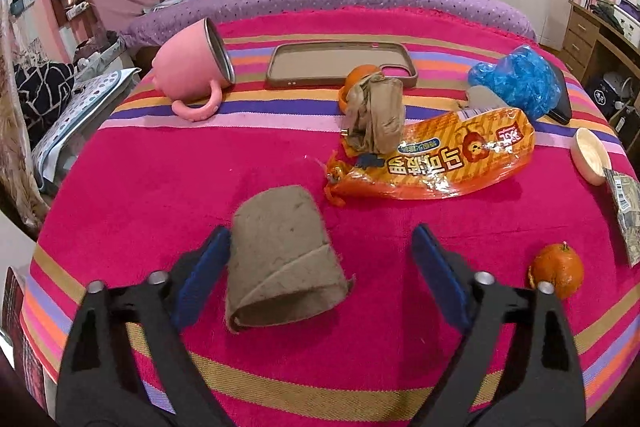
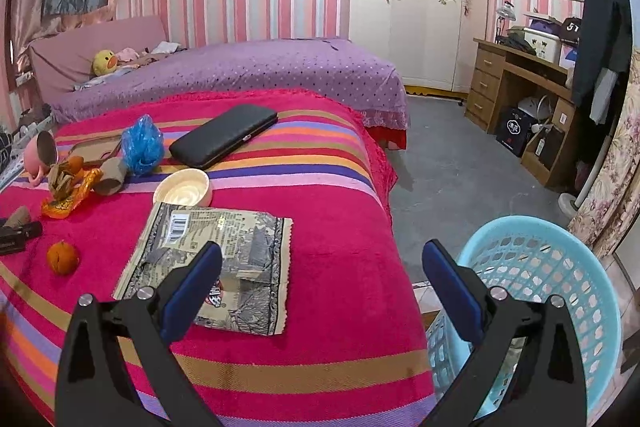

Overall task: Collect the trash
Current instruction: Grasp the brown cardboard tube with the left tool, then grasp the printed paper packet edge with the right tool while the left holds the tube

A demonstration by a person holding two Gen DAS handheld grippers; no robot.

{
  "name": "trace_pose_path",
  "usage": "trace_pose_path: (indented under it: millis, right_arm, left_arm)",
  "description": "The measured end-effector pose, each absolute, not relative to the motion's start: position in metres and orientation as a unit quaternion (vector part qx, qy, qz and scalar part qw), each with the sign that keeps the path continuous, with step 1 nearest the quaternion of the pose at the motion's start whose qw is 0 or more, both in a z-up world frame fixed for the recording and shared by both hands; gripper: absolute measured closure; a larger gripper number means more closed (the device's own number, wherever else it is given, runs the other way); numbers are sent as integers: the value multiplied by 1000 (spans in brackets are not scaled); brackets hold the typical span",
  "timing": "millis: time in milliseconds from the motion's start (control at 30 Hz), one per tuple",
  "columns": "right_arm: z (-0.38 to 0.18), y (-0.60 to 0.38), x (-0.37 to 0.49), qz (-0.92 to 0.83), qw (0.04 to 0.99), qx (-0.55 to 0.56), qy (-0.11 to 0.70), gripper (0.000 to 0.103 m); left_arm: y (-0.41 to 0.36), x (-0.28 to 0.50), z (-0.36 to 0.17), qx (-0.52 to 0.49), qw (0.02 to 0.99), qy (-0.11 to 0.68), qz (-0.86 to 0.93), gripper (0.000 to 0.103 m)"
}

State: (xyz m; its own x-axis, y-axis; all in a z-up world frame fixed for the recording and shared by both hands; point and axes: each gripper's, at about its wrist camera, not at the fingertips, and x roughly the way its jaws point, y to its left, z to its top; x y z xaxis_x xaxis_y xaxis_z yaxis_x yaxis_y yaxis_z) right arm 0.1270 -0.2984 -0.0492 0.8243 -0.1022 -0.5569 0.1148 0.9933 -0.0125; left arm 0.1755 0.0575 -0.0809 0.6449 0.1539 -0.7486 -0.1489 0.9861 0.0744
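Observation:
My left gripper (image 1: 322,247) is open around a flattened brown cardboard tube (image 1: 282,255) lying on the striped red cloth; its left finger (image 1: 208,263) touches the tube's side. Beyond lie an orange snack bag (image 1: 436,159), crumpled brown paper (image 1: 376,115) and a blue plastic bag (image 1: 516,79). My right gripper (image 2: 322,271) is open and empty above a flat grey printed wrapper (image 2: 216,255), near the cloth's right edge. A light blue basket (image 2: 560,279) stands on the floor at the right.
A pink mug (image 1: 192,67) lies on its side beside a brown phone case (image 1: 340,61). A tangerine (image 1: 558,269), a cream bowl (image 2: 184,187) and a black case (image 2: 224,135) are on the cloth. A purple bed lies behind, a wooden desk (image 2: 520,99) to the right.

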Motion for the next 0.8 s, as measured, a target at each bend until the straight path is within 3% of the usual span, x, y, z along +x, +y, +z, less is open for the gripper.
trace_pose_path:
  millis: [67, 133, 167, 800]
  right_arm:
    - [-48, -301, 126, -56, 956, 17, 289, 5]
    - [-48, -302, 126, -56, 956, 19, 288, 5]
    - [-48, -302, 126, -56, 956, 20, 288, 5]
    - [-57, -290, 147, -29, 943, -3, 332, 5]
  left_arm:
    - [58, 174, -79, 1, 908, 409, 89, 35]
    - [59, 173, -77, 0, 911, 404, 86, 53]
    - [58, 173, -77, -2, 911, 403, 82, 56]
    - [65, 150, -54, -2, 931, 359, 57, 58]
